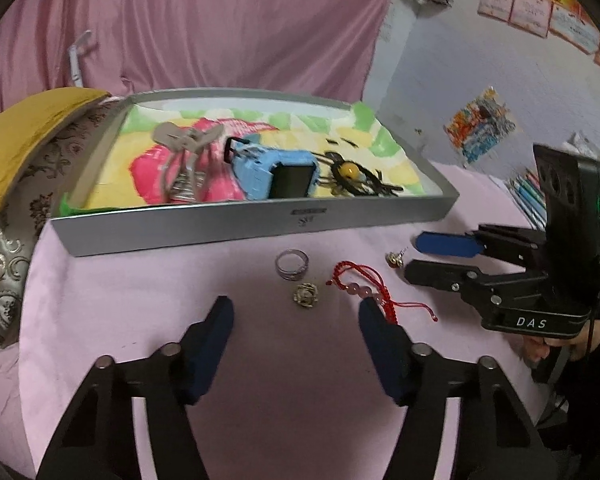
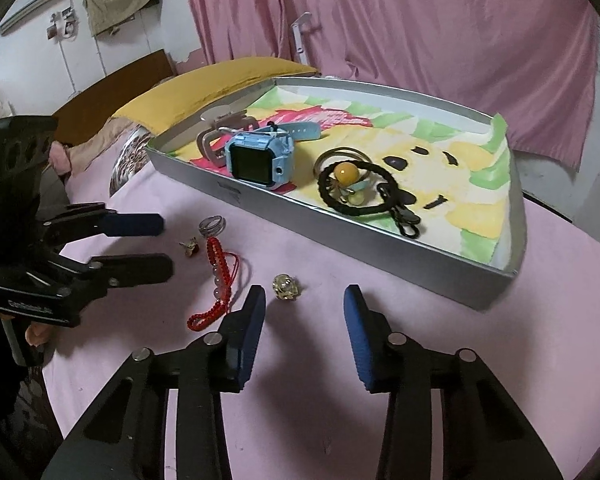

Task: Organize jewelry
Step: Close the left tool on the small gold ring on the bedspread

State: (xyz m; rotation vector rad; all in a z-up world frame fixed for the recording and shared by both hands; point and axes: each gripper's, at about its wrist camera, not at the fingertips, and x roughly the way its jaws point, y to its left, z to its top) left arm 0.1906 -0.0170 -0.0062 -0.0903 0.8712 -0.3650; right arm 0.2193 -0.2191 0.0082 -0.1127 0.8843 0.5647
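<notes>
A grey tray (image 1: pixel 260 222) (image 2: pixel 364 240) lined with a colourful cloth holds a blue watch (image 1: pixel 272 172) (image 2: pixel 258 160), a hair claw (image 1: pixel 184 142) (image 2: pixel 220 128) and a black cord with a yellow bead (image 1: pixel 350 172) (image 2: pixel 346 170). On the pink cloth in front of it lie a silver ring (image 1: pixel 292 264) (image 2: pixel 212 225), a small gold brooch (image 1: pixel 306 295) (image 2: pixel 191 245), a red bead bracelet (image 1: pixel 364 284) (image 2: pixel 218 276) and a gold earring (image 1: pixel 395 258) (image 2: pixel 286 286). My left gripper (image 1: pixel 296 312) (image 2: pixel 166 246) is open and empty just before the brooch. My right gripper (image 2: pixel 304 300) (image 1: pixel 412 254) is open and empty just before the earring.
A yellow pillow (image 1: pixel 24 136) (image 2: pixel 204 88) and patterned bedding (image 1: pixel 16 240) lie left of the tray. A pink curtain (image 1: pixel 220 20) hangs behind. Pencils (image 1: pixel 528 196) lie at the far right.
</notes>
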